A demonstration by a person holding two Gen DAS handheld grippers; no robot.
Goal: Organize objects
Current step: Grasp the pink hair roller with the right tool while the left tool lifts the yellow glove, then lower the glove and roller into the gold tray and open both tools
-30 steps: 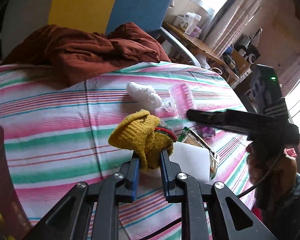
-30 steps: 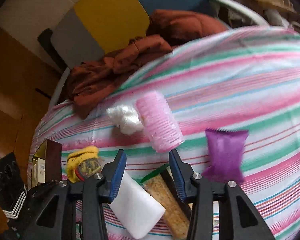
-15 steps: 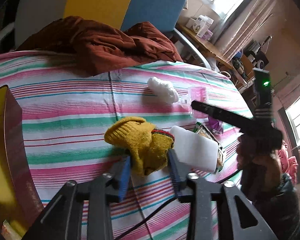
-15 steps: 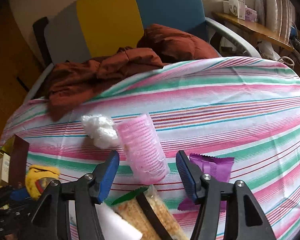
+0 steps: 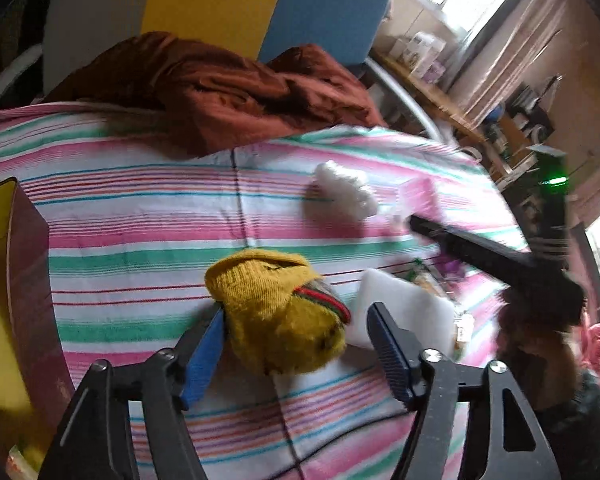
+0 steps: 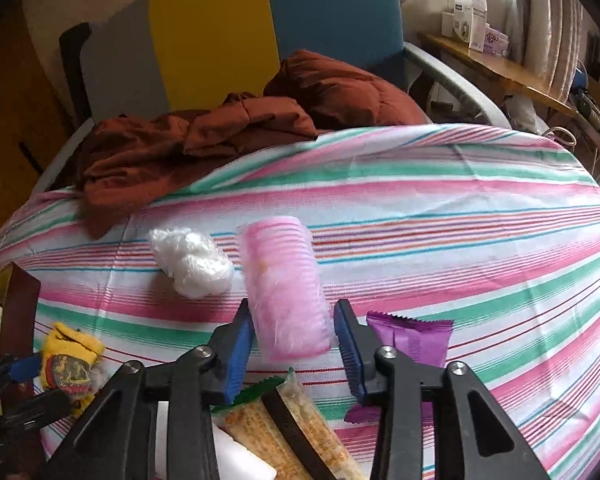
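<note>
Striped cloth (image 6: 440, 208) is spread over the counter; all items are laid on it.

Left wrist view: left tongs (image 5: 296, 340) are seen at bottom centre, jaws opening. Yellow knit sock (image 5: 276, 308) is lying between the jaws; the left blue pad is touching or just beside it, the right pad is apart from it, so the sock is released. White foam block (image 5: 400, 312) is touching the sock's right side. A dark red box (image 5: 24, 300) with a yellow inner wall is seen at the left edge, open side up; contents cannot be told from this view. White fluffy wad (image 5: 346, 192) is placed in the upper middle, with the pink ribbed roller (image 5: 418, 196) just to its right. Right tongs are seen from the side at mid right, blurred.

Right wrist view: right tongs (image 6: 294, 338) are at bottom centre, jaws clenched around the near end of the pink ribbed roller (image 6: 284, 284); both blue pads are pressed on its sides. White fluffy wad (image 6: 190, 262) is just left of the roller. Purple wrapper (image 6: 410, 340) is behind the right finger. A clear-wrapped snack bar (image 6: 296, 432) is seen at the bottom between the fingers. The sock (image 6: 70, 356) is at lower left, the box (image 6: 18, 308) at the left edge. A rust-brown garment (image 6: 228, 132) is piled at the far edge of the counter.
</note>
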